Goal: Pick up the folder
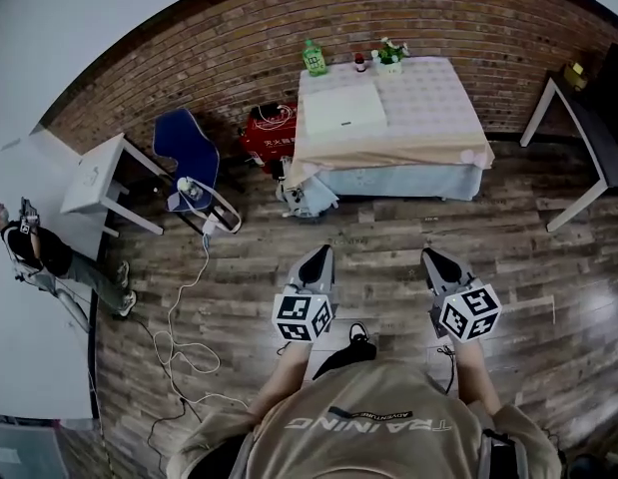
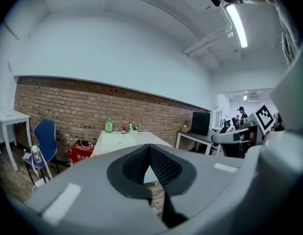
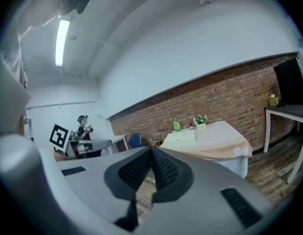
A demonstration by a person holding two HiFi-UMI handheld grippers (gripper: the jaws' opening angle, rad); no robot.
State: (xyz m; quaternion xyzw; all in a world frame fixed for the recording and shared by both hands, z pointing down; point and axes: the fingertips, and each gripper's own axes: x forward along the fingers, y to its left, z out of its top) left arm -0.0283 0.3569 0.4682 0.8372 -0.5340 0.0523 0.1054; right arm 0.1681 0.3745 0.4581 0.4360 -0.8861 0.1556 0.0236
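Observation:
A pale flat folder (image 1: 340,109) lies on the left half of the cloth-covered table (image 1: 433,128) by the brick wall; it shows as a pale sheet (image 2: 117,141) in the left gripper view and the folder (image 3: 183,137) also shows in the right gripper view. My left gripper (image 1: 318,254) and right gripper (image 1: 434,258) hang side by side over the wood floor, well short of the table. Both are shut with nothing between the jaws. In the gripper views the left gripper (image 2: 150,148) and the right gripper (image 3: 151,151) point toward the table.
A green bottle (image 1: 313,58), a small dark jar (image 1: 360,62) and a flower pot (image 1: 390,55) stand at the table's back edge. A blue chair (image 1: 192,158), red box (image 1: 268,133), white side table (image 1: 97,180), a dark desk (image 1: 588,118) and floor cables (image 1: 179,337) surround the floor. A person (image 1: 39,252) stands at left.

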